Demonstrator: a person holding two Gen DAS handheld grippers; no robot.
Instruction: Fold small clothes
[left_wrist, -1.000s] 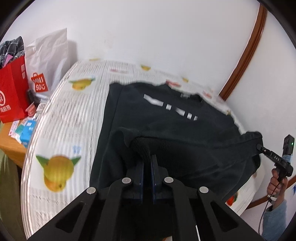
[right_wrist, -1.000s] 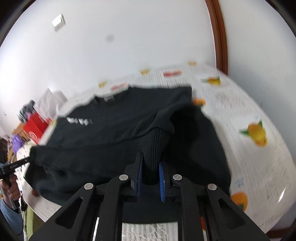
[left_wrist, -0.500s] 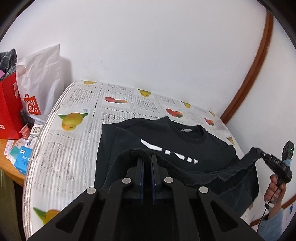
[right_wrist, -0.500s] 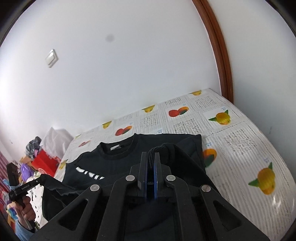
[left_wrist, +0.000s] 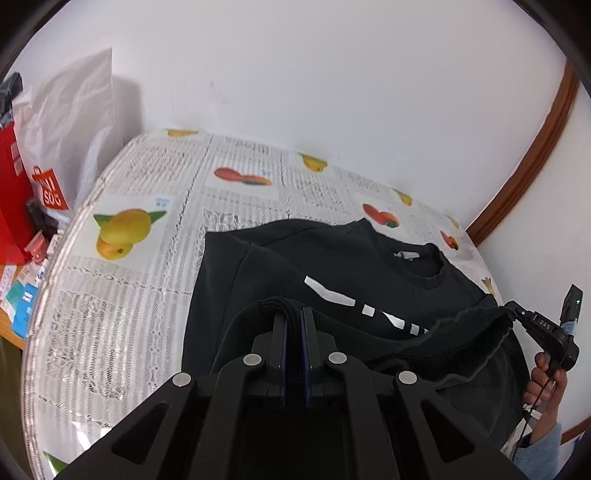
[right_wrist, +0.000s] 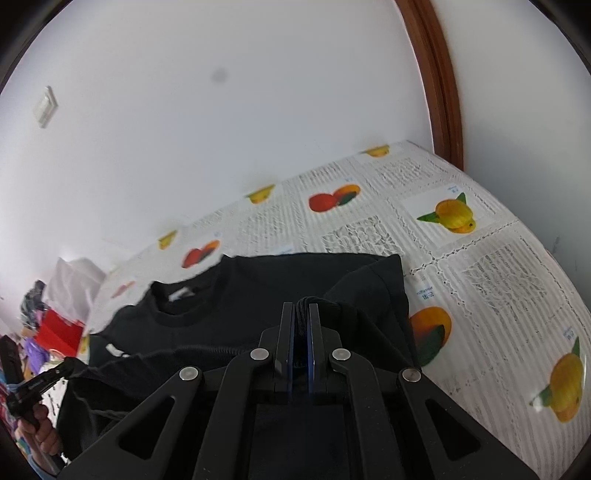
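Note:
A black sweatshirt (left_wrist: 332, 266) (right_wrist: 258, 280) with a white chest print lies collar-far on a table with a fruit-print cloth (left_wrist: 147, 258) (right_wrist: 498, 258). My left gripper (left_wrist: 293, 314) is shut on the ribbed hem near the garment's left side. My right gripper (right_wrist: 301, 308) is shut on the same hem at the right side. The hem hangs lifted between them, across the lower chest and over part of the print. In each wrist view the other gripper shows at the edge, the right gripper (left_wrist: 517, 314) and the left gripper (right_wrist: 64, 363), each pinching a hem corner in a person's hand.
A red bag (left_wrist: 11, 184), a white shopping bag (left_wrist: 70, 122) and small boxes (left_wrist: 22, 306) crowd a wooden surface left of the table. A white wall stands just behind the table. A brown door frame (left_wrist: 528, 166) (right_wrist: 439, 74) rises at the right.
Both grippers have carried the hem away from the near edge toward the collar. The right jaws have closed tight on the ribbing. The hem now crosses the white print.

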